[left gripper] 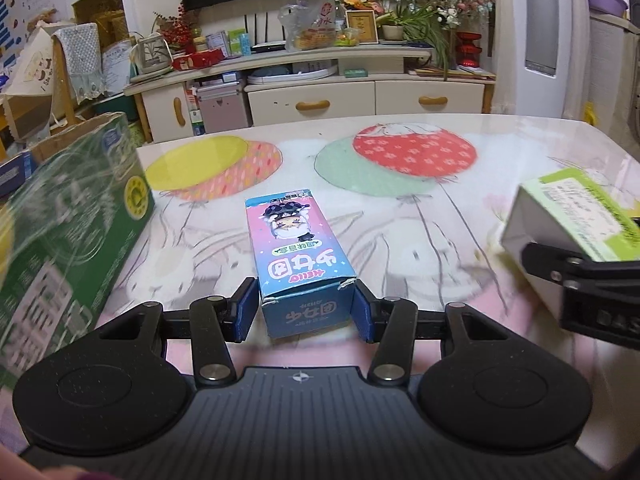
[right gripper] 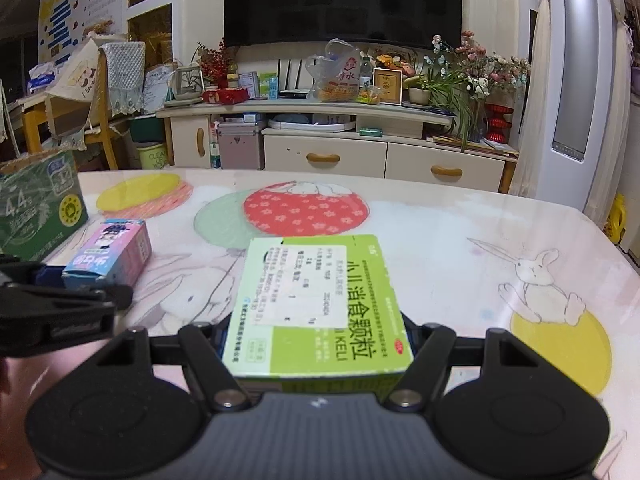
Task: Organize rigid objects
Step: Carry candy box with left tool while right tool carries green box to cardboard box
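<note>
Both light, stiff cartons crush easily: the left tongs (left gripper: 305, 310) pinch the pink box (left gripper: 298, 256) by its near end, the right tongs (right gripper: 318, 344) pinch the green box (right gripper: 316, 300) across its sides, above the tabletop (right gripper: 440, 240).

The right gripper (right gripper: 316, 344) clamps a green and white medicine box (right gripper: 316, 304) by its sides, holding it flat above the rabbit-print table (right gripper: 460, 232). At the left edge the left gripper (right gripper: 68, 284) grips a pink and blue carton (right gripper: 110, 254) at its near end. Behind that carton stands a large green milk case (right gripper: 40, 204), near the table's left edge.
</note>
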The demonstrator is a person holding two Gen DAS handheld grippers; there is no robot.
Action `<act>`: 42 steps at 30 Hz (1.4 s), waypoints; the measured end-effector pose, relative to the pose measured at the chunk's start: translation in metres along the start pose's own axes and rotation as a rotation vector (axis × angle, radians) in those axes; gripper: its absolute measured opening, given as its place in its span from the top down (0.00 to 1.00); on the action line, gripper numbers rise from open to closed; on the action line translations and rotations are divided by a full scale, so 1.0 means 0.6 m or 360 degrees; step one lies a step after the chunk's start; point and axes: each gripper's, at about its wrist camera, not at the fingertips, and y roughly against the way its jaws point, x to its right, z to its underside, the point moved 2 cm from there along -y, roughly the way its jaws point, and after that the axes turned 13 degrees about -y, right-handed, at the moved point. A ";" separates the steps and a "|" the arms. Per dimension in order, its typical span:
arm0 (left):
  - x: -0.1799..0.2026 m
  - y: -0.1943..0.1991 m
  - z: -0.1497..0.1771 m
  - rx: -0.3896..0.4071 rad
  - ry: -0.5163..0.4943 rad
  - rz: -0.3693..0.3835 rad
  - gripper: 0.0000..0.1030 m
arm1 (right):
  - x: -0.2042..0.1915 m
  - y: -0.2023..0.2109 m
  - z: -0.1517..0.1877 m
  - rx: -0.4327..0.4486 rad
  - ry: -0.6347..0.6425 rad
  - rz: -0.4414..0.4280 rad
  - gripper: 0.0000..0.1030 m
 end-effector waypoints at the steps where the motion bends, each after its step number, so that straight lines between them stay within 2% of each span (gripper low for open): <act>1: -0.001 0.004 0.000 0.0008 -0.0008 0.0003 0.41 | -0.003 0.003 0.003 -0.0005 -0.0002 0.0001 0.32; 11: -0.023 0.083 0.027 0.0077 0.0010 0.0060 0.41 | -0.035 0.050 0.038 -0.0065 -0.0067 -0.0009 0.32; 23: -0.092 0.189 0.022 0.0164 0.0036 0.0083 0.41 | -0.108 0.130 0.051 -0.0048 0.0041 -0.0077 0.32; 32: -0.177 0.249 0.025 0.0220 0.0096 -0.0012 0.41 | -0.197 0.170 0.005 0.0043 0.0093 -0.0225 0.32; 42: -0.305 0.227 0.034 0.0171 0.0224 -0.0196 0.41 | -0.348 0.186 -0.036 0.0115 0.0233 -0.0503 0.32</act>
